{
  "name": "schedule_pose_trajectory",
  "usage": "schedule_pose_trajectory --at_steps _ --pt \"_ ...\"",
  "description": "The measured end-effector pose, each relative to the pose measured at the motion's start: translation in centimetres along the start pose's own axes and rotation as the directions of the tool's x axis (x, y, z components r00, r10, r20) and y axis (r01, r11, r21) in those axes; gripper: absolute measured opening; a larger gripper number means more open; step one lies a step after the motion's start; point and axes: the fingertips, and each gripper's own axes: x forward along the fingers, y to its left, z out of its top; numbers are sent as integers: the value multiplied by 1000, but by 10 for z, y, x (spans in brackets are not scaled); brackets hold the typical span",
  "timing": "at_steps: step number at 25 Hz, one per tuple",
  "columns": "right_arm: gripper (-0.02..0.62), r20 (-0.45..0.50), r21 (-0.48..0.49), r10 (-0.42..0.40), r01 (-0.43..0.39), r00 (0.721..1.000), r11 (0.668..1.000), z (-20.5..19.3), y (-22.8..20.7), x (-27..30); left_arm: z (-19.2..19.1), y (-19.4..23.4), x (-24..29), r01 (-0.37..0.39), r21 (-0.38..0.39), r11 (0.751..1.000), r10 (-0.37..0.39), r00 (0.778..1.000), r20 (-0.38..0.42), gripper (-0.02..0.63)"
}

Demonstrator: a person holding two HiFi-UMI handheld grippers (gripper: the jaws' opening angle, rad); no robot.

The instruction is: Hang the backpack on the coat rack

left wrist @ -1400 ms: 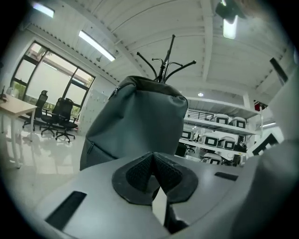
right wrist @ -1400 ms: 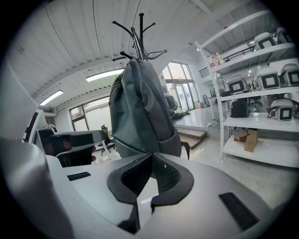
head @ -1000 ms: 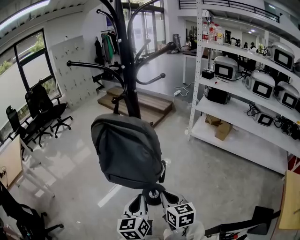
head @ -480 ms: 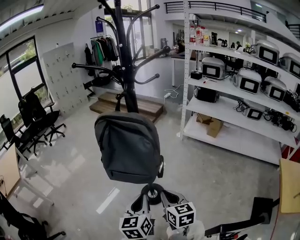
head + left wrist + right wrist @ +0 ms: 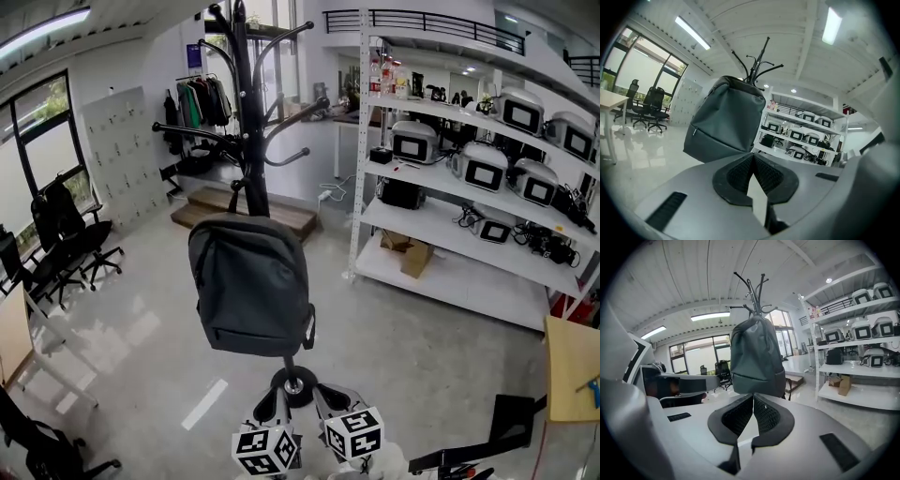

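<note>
one dark grey backpack (image 5: 251,286) hangs on the coat rack (image 5: 249,131), its short top loop running up to the black pole where a lower arm branches off. the bag is smooth and rounded, with a seam across the lower front and a black strap showing at its lower right corner. it rests against the pole, clear of the floor (image 5: 141,356), above the rack's round base (image 5: 294,384).

both grippers are low at the near edge of the head view, side by side and just short of that base, neither touching the bag. the left gripper (image 5: 270,409) has its jaws closed together with nothing between them; the right gripper (image 5: 330,401) likewise has its pads meeting at the tips and holds nothing.

open pale glossy floor spreads to the left and right of the rack. white shelving (image 5: 441,234) loaded with boxy devices stands well to the right, office chairs (image 5: 70,234) stand well to the left, and a wooden step (image 5: 281,216) lies behind the pole.
</note>
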Motion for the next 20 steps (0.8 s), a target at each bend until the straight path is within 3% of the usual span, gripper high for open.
schedule_pose_trajectory --at_steps 15,20 --pt "14 21 16 36 -37 999 999 -5 7 -22 -10 -19 -25 -25 11 1000 25 1000 4 2" --pt "12 7 -28 32 -31 999 999 -10 8 -26 -13 -21 -28 -29 20 999 29 1000 2 2"
